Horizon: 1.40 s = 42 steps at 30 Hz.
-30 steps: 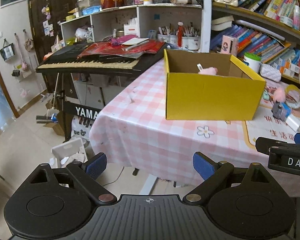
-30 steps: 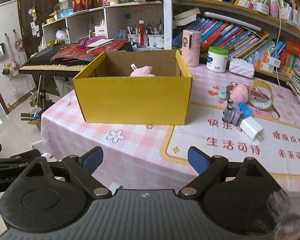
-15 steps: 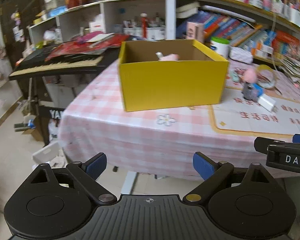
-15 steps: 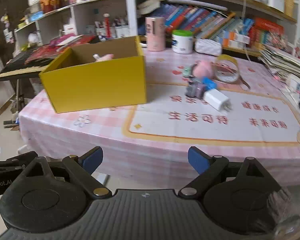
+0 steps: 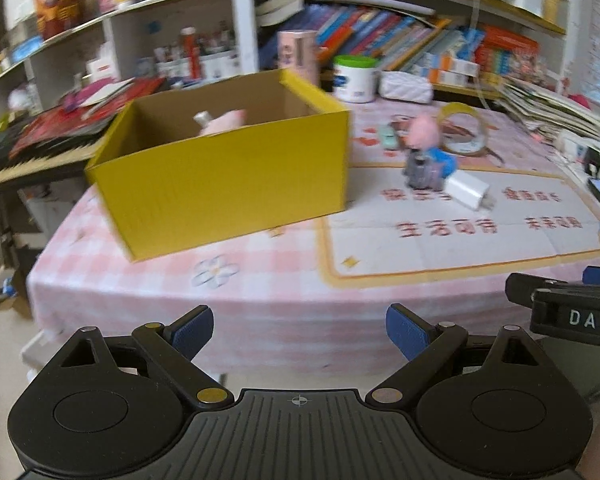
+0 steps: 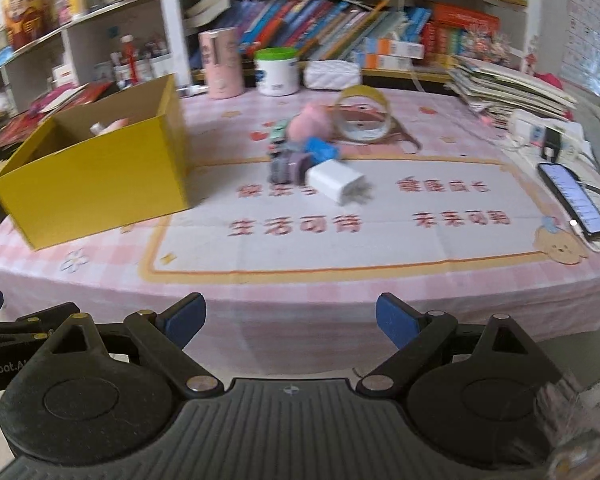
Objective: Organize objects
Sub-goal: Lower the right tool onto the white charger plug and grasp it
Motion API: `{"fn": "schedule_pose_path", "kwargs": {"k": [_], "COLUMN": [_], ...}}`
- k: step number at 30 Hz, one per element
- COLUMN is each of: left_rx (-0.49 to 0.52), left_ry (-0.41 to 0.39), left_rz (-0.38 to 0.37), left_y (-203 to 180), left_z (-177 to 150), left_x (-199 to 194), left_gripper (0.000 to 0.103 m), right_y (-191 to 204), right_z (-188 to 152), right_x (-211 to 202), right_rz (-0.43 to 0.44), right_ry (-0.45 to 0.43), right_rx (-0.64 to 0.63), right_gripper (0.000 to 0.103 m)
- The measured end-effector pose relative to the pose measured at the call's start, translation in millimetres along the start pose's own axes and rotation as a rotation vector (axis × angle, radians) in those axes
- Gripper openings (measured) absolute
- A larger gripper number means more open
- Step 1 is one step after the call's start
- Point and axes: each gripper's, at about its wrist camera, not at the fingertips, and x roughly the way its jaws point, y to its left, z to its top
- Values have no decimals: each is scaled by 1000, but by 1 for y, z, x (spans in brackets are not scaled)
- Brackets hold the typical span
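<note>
Right wrist view puts the white plastic charger block [image 6: 335, 181] ahead of and a little right of the right hand-held gripper [image 6: 291, 317] — jaws spread wide, empty, short of the pink-checked desk [image 6: 340, 280] — with its long axis slanting from upper left to lower right, prongs to the right. The left hand-held gripper [image 5: 299, 333], equally spread and empty, faces the open yellow cardboard box [image 5: 228, 184] further left, so the right hand looks nearer. A grey toy [image 6: 283, 166], blue piece [image 6: 320, 150] and pink plush [image 6: 310, 124] crowd the charger's far end — the near side is bare.
</note>
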Motion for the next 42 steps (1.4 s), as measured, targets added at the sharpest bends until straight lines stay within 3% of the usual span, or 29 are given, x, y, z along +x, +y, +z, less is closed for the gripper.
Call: {"fn": "schedule_pose_path", "kwargs": {"k": [7, 22, 33, 42], "left_rx": [44, 0, -58, -97], "left_ry": [-17, 20, 34, 61], "left_rz": [-53, -43, 48, 141], "left_y": [-30, -67, -79, -81], "left_z": [25, 66, 93, 102], "left_x": [19, 70, 92, 101], "left_gripper": [95, 95, 95, 95], "right_y": [-38, -83, -101, -83], "right_z": [23, 70, 108, 129], "right_x": [16, 69, 118, 172], "right_rz": [-55, -57, 35, 189], "right_ry": [8, 41, 55, 140], "right_rx": [62, 23, -35, -145], "right_gripper": [93, 92, 89, 77]}}
